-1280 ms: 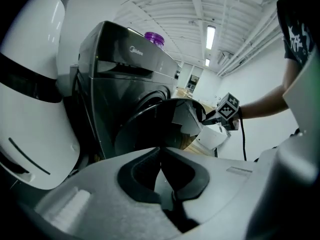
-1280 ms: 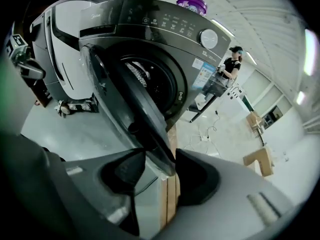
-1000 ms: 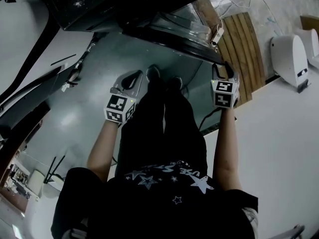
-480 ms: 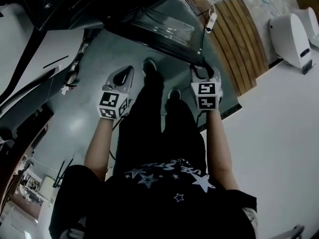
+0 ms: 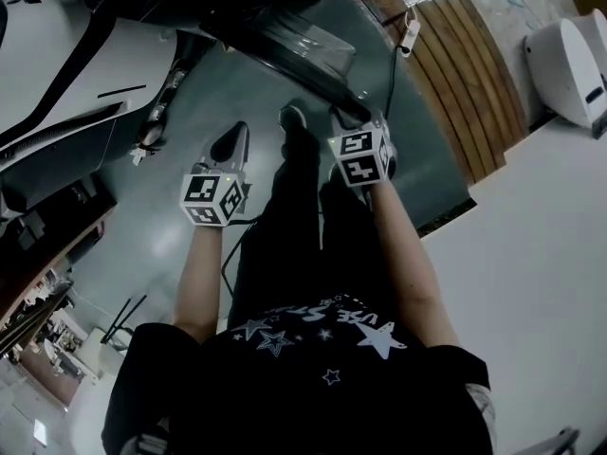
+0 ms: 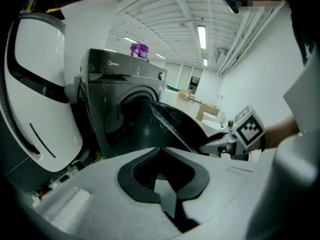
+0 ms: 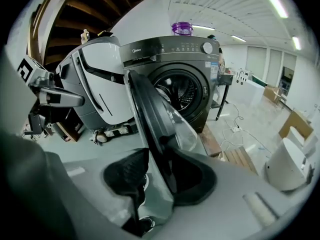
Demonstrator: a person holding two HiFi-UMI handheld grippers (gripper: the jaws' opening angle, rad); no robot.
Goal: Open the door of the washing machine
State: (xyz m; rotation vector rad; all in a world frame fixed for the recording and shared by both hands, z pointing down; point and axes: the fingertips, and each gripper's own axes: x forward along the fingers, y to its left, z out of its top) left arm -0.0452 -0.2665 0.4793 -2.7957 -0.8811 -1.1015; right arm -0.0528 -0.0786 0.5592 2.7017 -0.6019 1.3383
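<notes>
The dark grey washing machine (image 7: 185, 59) stands ahead with its round door (image 7: 150, 114) swung wide open, so the drum mouth (image 7: 182, 91) shows. In the head view the door (image 5: 303, 45) hangs above the floor. My right gripper (image 7: 155, 154) straddles the door's free edge. Its jaws are closing, the rim lies against the right pad (image 7: 197, 181), and floor shows between the rim and the left pad. In the head view the right gripper (image 5: 343, 114) sits at that edge. My left gripper (image 5: 241, 127) hovers left of the person's legs, fingertips together and holding nothing. From the left gripper (image 6: 160, 151) I see the door (image 6: 175, 124) side-on.
A white curved machine housing (image 5: 66, 74) stands left of the washer. A purple bottle (image 7: 182, 29) sits on top of the washer. Wooden slats (image 5: 465, 74), a cable with a power strip (image 5: 410, 36) and a white device (image 5: 569, 64) lie to the right. The person's shoes (image 5: 292, 117) are under the door.
In the head view the right gripper has swept left along with the door's free edge, and the door has swung with it. The left gripper has drifted left and up.
</notes>
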